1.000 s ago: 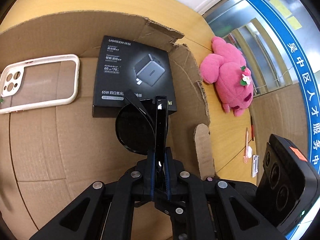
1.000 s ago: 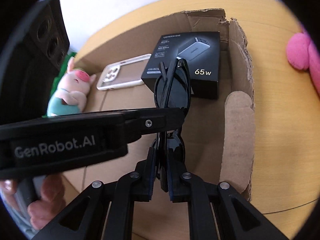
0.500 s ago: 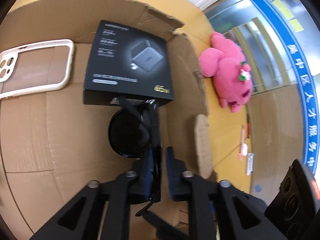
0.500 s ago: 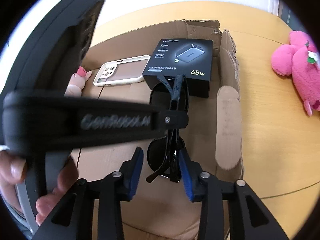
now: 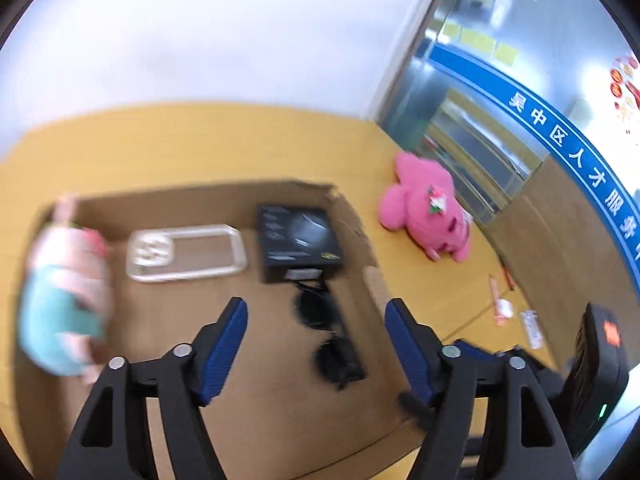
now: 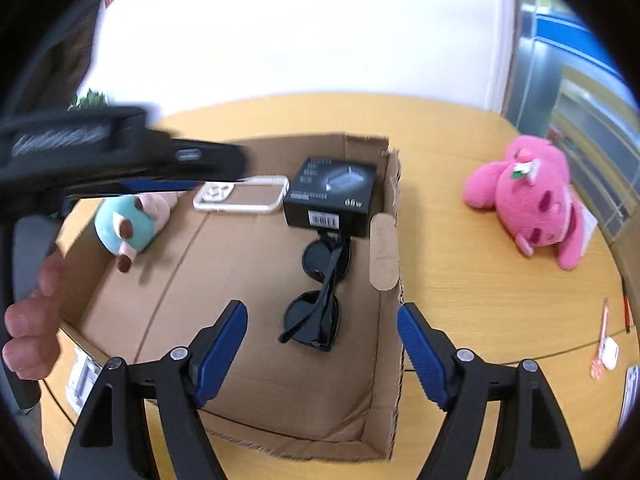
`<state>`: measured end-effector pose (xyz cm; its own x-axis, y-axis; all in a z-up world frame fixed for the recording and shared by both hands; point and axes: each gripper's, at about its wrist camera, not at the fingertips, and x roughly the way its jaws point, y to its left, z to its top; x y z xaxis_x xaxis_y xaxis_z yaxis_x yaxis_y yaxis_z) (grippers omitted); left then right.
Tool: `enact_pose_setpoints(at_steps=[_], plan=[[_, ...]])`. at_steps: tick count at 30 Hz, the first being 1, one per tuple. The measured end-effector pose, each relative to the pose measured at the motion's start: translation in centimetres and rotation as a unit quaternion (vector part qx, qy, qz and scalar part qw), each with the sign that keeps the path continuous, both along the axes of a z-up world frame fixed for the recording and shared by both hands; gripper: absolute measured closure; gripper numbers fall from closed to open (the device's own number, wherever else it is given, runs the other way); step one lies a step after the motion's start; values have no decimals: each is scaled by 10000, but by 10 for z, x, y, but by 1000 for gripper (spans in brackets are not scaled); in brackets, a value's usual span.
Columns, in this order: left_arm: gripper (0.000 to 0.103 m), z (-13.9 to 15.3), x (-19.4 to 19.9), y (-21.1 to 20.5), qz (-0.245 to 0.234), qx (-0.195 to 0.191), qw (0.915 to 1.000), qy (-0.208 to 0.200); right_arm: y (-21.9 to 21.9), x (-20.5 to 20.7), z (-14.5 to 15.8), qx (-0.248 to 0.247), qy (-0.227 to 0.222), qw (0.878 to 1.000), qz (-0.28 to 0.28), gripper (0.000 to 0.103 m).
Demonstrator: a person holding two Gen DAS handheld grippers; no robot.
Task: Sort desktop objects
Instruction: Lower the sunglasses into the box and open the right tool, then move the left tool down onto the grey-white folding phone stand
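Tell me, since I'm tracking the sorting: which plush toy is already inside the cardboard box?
The teal-and-pink pig plush, in the box's left corner; the pink plush lies outside on the table.

Both grippers let go; sunglasses [image 6: 320,296] now lie in box [image 6: 384,380], fingers opening, pulled back.

A light wooden bench [image 6: 500,292] with a rounded edge fills the lower part of both views, its grain running in long pale lines. Behind it stands a plain white wall [image 5: 208,44], evenly and brightly lit. To the right the wall ends at a glass partition [image 5: 472,132] in a metal frame, crossed by a blue band [image 5: 576,156] with white Chinese characters. Yellow notes [image 5: 480,42] appear to be stuck on the glass above the band, though the blur leaves that unsure. A green plant [image 6: 91,98] peeks up at the far left.
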<state>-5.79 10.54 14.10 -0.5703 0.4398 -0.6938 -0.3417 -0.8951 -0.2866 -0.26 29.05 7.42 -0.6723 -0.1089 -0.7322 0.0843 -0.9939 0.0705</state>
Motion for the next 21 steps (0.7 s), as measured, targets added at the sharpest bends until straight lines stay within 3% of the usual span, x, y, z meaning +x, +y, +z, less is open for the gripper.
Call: enact_pose_setpoints(at_steps=[4,7,15,17,18,19,20,21], plan=[[21,11,48,-47,604,-490,9943,730,-20,16,6,-71,297,9994,-132,25],[16,8,75,-77,981,-748,9873,1002,-40,30,6,-21,428,9991,-68,24],[14,-8,121,-111,1370,-1145,9748,1337,-74,57,4,64,697,9975,-30,25],[15,-13,128,-115,1358,-1194,9747,1310,-79,67,4,244,821,9963,-124,31],[33,-16,131,-117,1361,-1194,9747,1311,-80,71,3,330,855,9957,-159,61],[56,-20,134,-119,1380,-1195,9751,1261,-81,74,1,349,794,9961,-149,99],[102,-25,134,-122,1361,-1169,9775,1106,-81,76,-2,245,703,9972,-90,102],[101,-31,134,-125,1354,-1081,9803,951,-81,77,-4,186,634,9978,-55,100]])
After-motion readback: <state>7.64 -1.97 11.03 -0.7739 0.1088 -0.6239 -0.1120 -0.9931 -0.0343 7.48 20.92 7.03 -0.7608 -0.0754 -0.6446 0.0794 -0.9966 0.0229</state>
